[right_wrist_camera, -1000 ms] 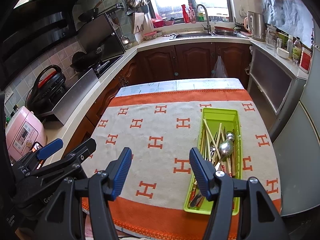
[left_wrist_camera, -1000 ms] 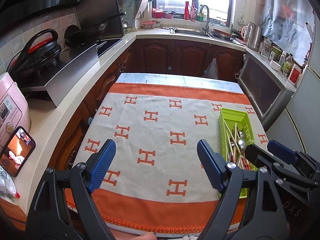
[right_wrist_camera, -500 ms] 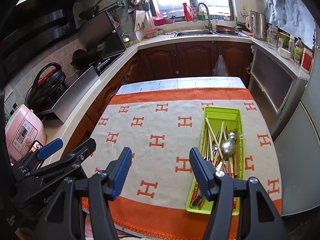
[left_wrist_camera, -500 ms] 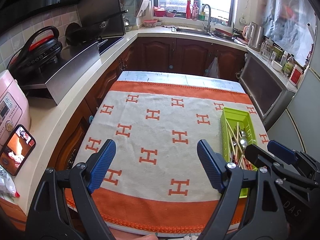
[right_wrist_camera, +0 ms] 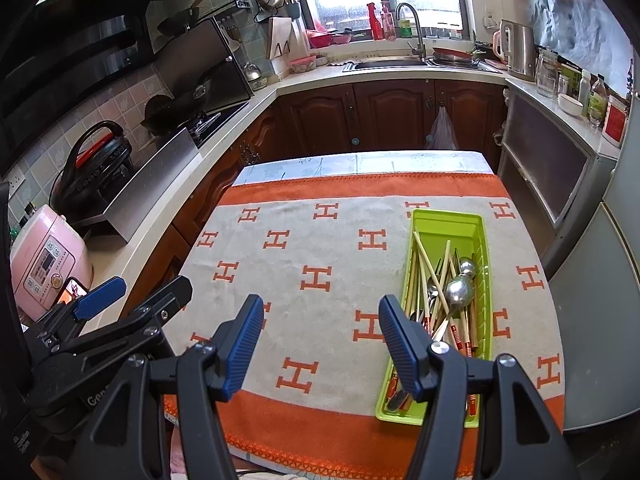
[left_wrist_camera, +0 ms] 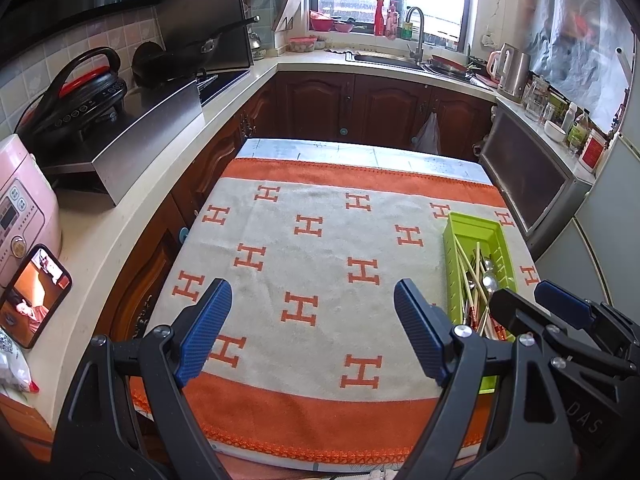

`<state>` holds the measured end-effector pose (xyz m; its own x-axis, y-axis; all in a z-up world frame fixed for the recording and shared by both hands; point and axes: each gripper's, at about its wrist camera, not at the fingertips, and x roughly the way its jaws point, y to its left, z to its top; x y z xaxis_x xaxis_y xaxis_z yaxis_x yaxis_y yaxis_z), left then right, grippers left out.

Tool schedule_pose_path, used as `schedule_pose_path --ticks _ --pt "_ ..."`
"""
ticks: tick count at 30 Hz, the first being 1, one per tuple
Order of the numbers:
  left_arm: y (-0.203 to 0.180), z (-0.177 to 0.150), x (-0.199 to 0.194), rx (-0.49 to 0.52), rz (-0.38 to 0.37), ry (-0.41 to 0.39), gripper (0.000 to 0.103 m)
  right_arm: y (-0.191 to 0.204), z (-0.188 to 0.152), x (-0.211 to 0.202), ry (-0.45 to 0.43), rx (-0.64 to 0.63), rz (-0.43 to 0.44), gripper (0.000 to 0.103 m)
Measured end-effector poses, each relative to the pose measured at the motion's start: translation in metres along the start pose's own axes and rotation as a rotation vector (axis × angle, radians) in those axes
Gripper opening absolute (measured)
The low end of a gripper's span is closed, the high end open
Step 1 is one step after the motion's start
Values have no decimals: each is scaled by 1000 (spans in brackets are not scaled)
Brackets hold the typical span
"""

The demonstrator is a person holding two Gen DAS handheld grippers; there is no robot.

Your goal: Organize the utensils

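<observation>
A lime-green utensil tray (right_wrist_camera: 444, 222) (left_wrist_camera: 472, 226) lies lengthwise on the right side of the table. Inside it are pale chopsticks (right_wrist_camera: 428, 260), metal spoons (right_wrist_camera: 459, 290) (left_wrist_camera: 489, 281) and red-banded handles, piled loosely. My left gripper (left_wrist_camera: 312, 330) hangs open over the near middle of the cloth, with nothing between its blue pads. My right gripper (right_wrist_camera: 320, 344) is open too, above the near edge, its right finger overlapping the tray's near end in view. Each gripper shows at the edge of the other's view.
A grey cloth with orange H marks and orange borders (left_wrist_camera: 320, 248) covers the table. Counters wrap the left, back and right, with a pink rice cooker (left_wrist_camera: 20, 208), a phone (left_wrist_camera: 34, 294), a stove (right_wrist_camera: 188, 120), a sink (right_wrist_camera: 388, 64) and a kettle (right_wrist_camera: 520, 52).
Both grippers have drawn back and up slightly, so the table and tray sit a little farther away in view. Neither gripper's opening has changed.
</observation>
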<state>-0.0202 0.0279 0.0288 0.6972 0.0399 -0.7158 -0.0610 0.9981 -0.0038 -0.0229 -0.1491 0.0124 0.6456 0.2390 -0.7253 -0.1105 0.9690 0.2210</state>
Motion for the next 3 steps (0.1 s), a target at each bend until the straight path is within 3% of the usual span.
schedule_pose_path --ticks 3 --pt "2 -4 1 -7 1 6 82 1 -3 3 7 -4 1 60"
